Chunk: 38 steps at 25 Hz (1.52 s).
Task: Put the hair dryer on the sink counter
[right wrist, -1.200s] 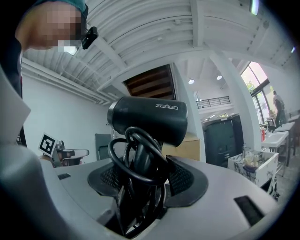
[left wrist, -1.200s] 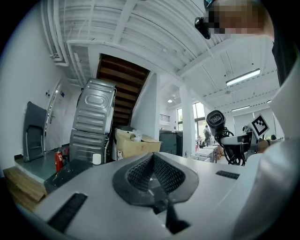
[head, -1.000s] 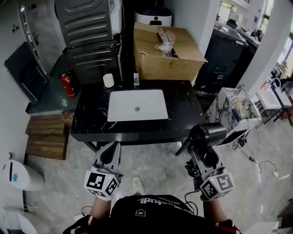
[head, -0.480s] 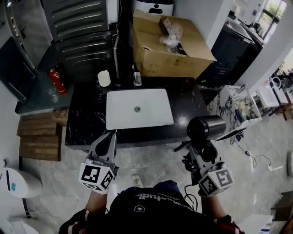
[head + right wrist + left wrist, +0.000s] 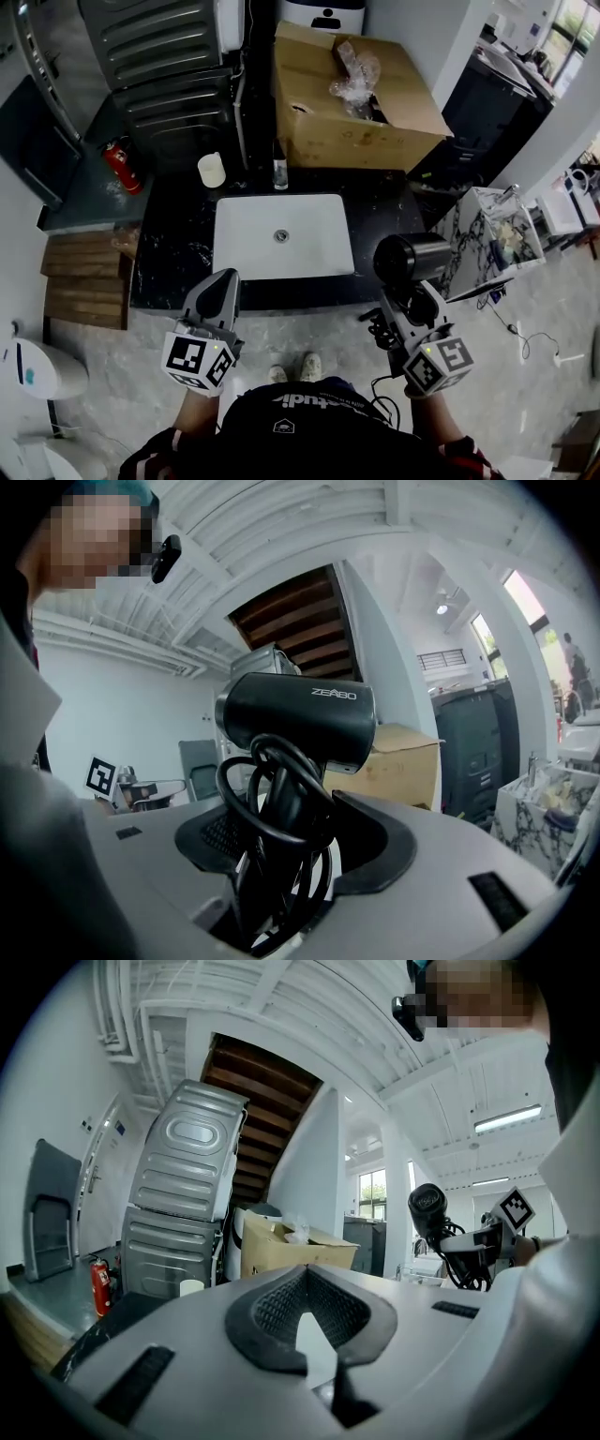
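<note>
Right tool (image 5: 412,302): clamped on the handle of the hair dryer (image 5: 411,260), with the black cord (image 5: 272,846) wound round that handle between the jaws.
Left tool (image 5: 221,281): jaws together with nothing between them, held low before the table's near edge.
Hair dryer: in the air, barrel up, over the near right edge of the table (image 5: 178,253); it did not rest on it.
Table: black, with a white sink (image 5: 319,258) in the middle and bare stone to the sink's right.
Far side: a white cup (image 5: 211,171) and a small bottle (image 5: 279,173) stood behind the sink, a cardboard box (image 5: 356,141) beyond them.
Progress: pickup looked done and the carry nearly so; lowering onto the bare stone and letting go remained.
</note>
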{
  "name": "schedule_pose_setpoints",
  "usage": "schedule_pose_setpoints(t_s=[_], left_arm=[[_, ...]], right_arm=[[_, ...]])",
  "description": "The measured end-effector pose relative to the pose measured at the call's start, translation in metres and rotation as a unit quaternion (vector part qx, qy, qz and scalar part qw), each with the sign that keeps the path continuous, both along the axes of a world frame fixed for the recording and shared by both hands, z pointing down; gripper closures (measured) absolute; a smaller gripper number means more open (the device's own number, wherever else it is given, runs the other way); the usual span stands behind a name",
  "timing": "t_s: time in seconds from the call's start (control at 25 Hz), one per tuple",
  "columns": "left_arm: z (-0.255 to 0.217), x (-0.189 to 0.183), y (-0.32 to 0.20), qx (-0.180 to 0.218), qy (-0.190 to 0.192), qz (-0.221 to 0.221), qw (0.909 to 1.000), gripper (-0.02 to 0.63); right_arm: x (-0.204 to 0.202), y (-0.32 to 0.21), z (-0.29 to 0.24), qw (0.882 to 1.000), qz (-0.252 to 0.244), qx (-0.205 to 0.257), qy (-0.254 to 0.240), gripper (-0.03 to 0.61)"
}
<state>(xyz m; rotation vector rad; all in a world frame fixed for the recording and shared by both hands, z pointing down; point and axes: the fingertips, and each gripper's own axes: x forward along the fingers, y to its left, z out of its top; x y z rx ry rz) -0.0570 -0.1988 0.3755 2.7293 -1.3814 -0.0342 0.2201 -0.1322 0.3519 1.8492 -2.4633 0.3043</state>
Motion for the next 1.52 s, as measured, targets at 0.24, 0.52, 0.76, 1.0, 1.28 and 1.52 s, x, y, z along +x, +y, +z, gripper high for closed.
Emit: schedule_pose_setpoints(t_s=[0.24, 0.52, 0.76, 1.0, 1.28, 1.52], left_arm=[[-0.001, 0.019, -0.010, 0.000, -0.016, -0.029, 0.9994, 0.598], [0.005, 0.012, -0.017, -0.011, -0.019, -0.054, 0.9983, 0.598], [0.005, -0.015, -0.036, -0.007, -0.014, -0.065, 0.9977, 0.598], [0.004, -0.073, -0.034, -0.006, -0.011, -0.107, 0.9942, 0.598], [0.012, -0.129, -0.024, -0.017, -0.001, -0.155, 0.9877, 0.598], [0.015, -0.150, -0.020, -0.019, 0.008, -0.174, 0.9845, 0.598]], right_arm=[[0.018, -0.033, 0.021, 0.999, -0.034, -0.026, -0.015, 0.304], [0.009, -0.059, 0.047, 0.996, -0.061, -0.057, -0.010, 0.304], [-0.028, -0.087, 0.052, 0.993, -0.093, -0.072, 0.001, 0.304], [-0.096, -0.114, 0.068, 0.983, -0.150, -0.100, 0.026, 0.304], [-0.175, -0.141, 0.089, 0.968, -0.212, -0.122, 0.046, 0.304], [-0.224, -0.158, 0.112, 0.956, -0.246, -0.149, 0.063, 0.304]])
